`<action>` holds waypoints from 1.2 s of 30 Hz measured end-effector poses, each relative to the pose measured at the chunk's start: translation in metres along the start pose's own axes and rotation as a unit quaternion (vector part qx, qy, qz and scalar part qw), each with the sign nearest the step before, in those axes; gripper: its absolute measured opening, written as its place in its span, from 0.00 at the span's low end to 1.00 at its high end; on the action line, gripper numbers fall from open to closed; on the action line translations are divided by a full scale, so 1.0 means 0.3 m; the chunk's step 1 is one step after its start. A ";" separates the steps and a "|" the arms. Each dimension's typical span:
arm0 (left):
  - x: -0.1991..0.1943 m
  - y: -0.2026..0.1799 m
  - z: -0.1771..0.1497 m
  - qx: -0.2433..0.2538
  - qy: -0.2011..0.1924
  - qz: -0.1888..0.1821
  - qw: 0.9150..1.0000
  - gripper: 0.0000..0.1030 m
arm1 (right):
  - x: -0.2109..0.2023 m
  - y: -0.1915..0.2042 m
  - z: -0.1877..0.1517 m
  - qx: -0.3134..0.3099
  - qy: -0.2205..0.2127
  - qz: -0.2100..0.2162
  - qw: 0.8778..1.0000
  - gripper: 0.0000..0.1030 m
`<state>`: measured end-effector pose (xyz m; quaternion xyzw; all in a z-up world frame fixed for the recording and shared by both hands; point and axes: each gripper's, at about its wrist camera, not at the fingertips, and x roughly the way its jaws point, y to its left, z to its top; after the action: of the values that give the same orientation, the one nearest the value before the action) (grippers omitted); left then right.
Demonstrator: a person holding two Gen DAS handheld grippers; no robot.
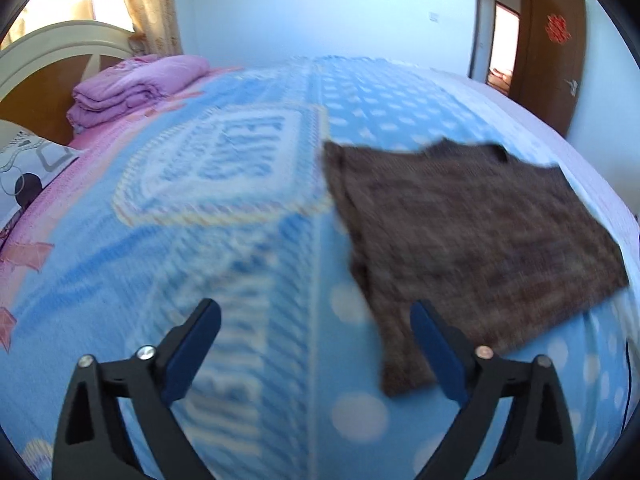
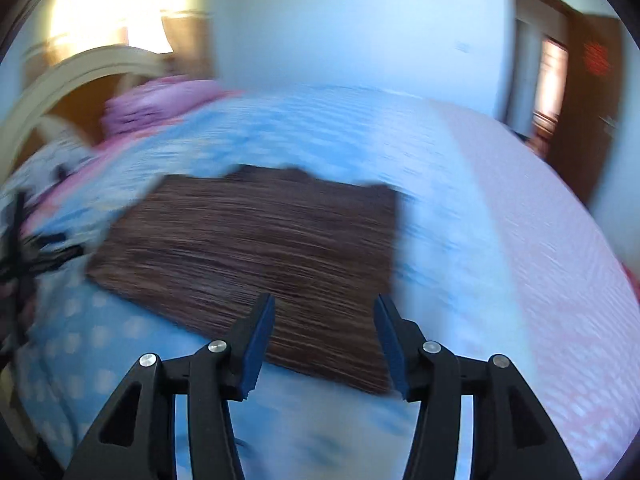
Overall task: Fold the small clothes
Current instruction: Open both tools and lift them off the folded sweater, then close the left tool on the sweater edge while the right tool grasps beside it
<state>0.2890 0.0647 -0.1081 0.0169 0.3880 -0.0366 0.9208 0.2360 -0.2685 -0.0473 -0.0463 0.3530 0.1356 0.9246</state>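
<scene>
A small brown knitted garment (image 1: 472,232) lies flat on the blue patterned blanket (image 1: 224,240), folded into a rough rectangle. My left gripper (image 1: 316,312) hovers over the blanket just left of the garment's near corner, jaws wide open with nothing between them; its right finger (image 1: 436,344) overlaps the cloth's edge. In the blurred right wrist view the same garment (image 2: 256,248) lies ahead, and my right gripper (image 2: 325,308) stands open above its near right corner, holding nothing.
A folded pink quilt (image 1: 136,88) and a patterned pillow (image 1: 28,172) lie by the headboard (image 1: 52,52) at the left. A brown door (image 1: 556,52) stands open at the far right. The other gripper's black frame (image 2: 24,264) shows at the left edge.
</scene>
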 end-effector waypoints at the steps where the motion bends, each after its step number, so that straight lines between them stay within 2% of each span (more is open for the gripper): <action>1: 0.017 0.018 0.026 -0.008 -0.004 -0.003 1.000 0.96 | 0.027 0.069 0.008 -0.025 0.001 0.015 1.000 0.52; 4: 0.069 0.074 0.089 -0.048 0.000 -0.020 0.999 0.96 | 0.109 0.310 0.009 -0.118 -0.002 0.040 0.992 0.52; 7: 0.117 0.114 0.144 -0.088 0.006 -0.060 0.994 0.96 | 0.182 0.480 0.001 -0.165 0.007 0.070 0.984 0.52; 9: 0.159 0.115 0.178 -0.091 0.013 -0.079 0.993 0.96 | 0.223 0.550 -0.003 -0.184 0.013 0.078 0.980 0.52; 12: 0.217 0.086 0.211 -0.075 0.026 -0.088 0.993 0.96 | 0.296 0.636 0.002 -0.215 0.013 0.059 0.975 0.52; 15: 0.285 0.058 0.231 -0.065 0.046 -0.101 0.992 0.95 | 0.359 0.661 0.014 -0.226 0.023 0.039 0.973 0.52; 18: 0.346 0.034 0.248 -0.062 0.063 -0.116 0.989 0.90 | 0.384 0.669 0.030 -0.226 0.030 0.044 0.973 0.52; 21: 0.365 0.008 0.266 -0.044 0.058 -0.105 0.992 0.89 | 0.390 0.683 0.041 -0.228 0.023 0.050 0.972 0.52; 26: 0.395 -0.015 0.286 -0.026 0.060 -0.096 0.993 0.81 | 0.361 0.708 0.012 -0.240 0.020 0.067 0.968 0.52; 29: 0.404 -0.031 0.289 -0.007 0.056 -0.092 0.994 0.73 | 0.375 0.723 -0.005 -0.259 0.027 0.064 0.963 0.52; 30: 0.405 -0.033 0.291 -0.005 0.054 -0.096 0.994 0.67 | 0.373 0.726 -0.002 -0.261 0.025 0.060 0.963 0.52; 34: 0.411 -0.031 0.293 -0.010 0.050 -0.107 0.993 0.53 | 0.398 0.719 0.027 -0.246 0.023 0.029 0.969 0.52; 36: 0.411 -0.036 0.293 -0.005 0.049 -0.110 0.993 0.49 | 0.410 0.711 0.037 -0.237 0.027 0.034 0.970 0.51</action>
<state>0.4366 0.0419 -0.1349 -0.0292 0.4325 -0.1351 0.8910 0.2705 -0.0351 -0.1188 -0.2562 0.3371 0.2455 0.8720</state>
